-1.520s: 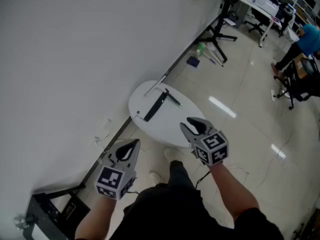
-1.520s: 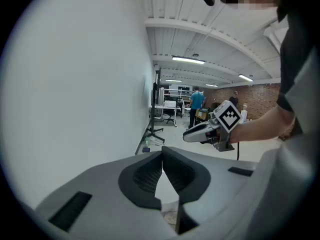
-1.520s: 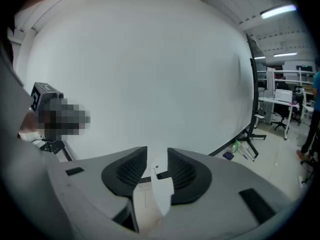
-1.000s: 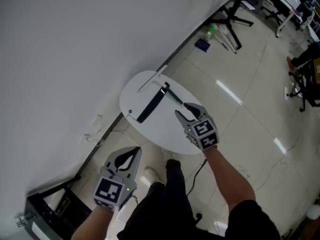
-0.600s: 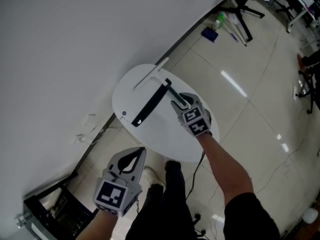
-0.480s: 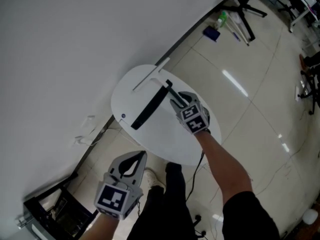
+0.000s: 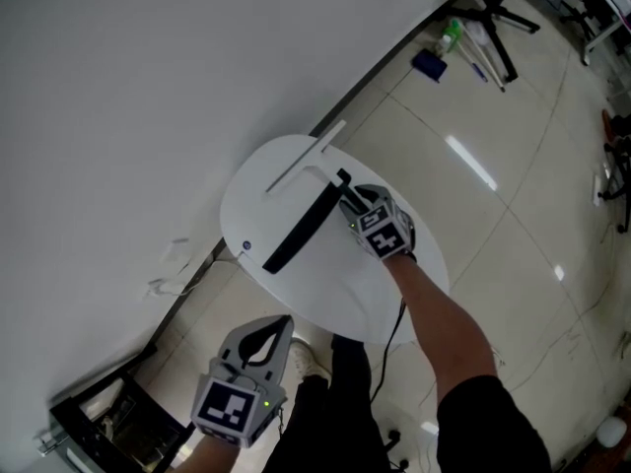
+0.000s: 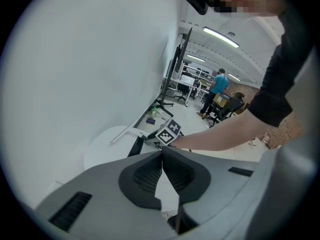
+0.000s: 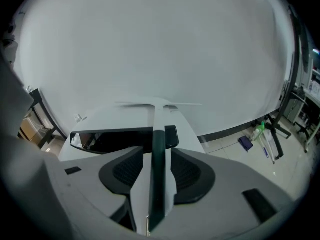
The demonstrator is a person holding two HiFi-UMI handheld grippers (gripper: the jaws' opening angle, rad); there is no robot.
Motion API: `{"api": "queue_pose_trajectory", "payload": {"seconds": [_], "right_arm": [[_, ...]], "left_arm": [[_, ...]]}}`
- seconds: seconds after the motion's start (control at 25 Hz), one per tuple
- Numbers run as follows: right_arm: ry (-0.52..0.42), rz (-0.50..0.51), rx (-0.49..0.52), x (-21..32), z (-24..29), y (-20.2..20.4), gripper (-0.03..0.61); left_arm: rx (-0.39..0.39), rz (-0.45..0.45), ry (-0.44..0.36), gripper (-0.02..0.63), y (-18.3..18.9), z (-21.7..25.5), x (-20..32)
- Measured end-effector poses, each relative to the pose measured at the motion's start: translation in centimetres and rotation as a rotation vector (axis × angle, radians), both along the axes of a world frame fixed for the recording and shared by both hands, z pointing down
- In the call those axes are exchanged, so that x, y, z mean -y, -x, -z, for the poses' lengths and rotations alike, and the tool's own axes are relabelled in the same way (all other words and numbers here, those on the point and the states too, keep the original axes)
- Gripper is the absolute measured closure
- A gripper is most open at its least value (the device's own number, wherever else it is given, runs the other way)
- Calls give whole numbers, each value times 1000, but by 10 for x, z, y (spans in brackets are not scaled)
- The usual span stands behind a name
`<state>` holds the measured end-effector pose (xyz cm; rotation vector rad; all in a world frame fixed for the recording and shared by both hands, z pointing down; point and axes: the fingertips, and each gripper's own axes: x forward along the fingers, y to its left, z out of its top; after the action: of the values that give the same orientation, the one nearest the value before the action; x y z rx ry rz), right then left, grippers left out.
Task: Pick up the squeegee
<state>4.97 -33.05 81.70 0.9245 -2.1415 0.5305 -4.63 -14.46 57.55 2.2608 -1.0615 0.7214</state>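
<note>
Squeegee (image 7: 301, 227): lies flat on the round white table (image 7: 335, 289), near the wall side; long black blade, with a thin dark green handle (image 9: 158, 159) sticking out square from its middle toward the person.
Right gripper (image 7: 350, 203): lowered to the tabletop, lined up along the handle. Its jaws stand a little apart, one on each side of the handle, with slivers of white table showing between. It grips nothing yet.
Why there: the handle is the narrow part, likely the easiest place to squeeze.
Left gripper (image 8: 161, 156): held low beside the person's body, well apart from the table. Its jaws are pressed together at the tips, with nothing between. Apparently not needed.
</note>
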Motion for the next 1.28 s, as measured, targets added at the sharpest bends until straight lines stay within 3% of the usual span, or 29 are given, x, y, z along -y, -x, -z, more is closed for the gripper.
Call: {"api": "queue_pose_trajectory", "payload": {"seconds": [0.2, 0.6, 1.0, 1.28], "right_arm": [[14, -19, -18, 1, -8, -1, 467], [-18, -57, 10, -6, 17, 4, 479], [-76, -89, 64, -37, 92, 7, 482], [-134, -118, 61, -105, 196, -7, 482]], "left_arm": [[2, 0, 0, 609, 5, -4, 4], [20, -2, -14, 609, 16, 6, -4], [23, 23, -87, 609, 37, 51, -27], [-2, 6, -171, 609, 51, 110, -68]]}}
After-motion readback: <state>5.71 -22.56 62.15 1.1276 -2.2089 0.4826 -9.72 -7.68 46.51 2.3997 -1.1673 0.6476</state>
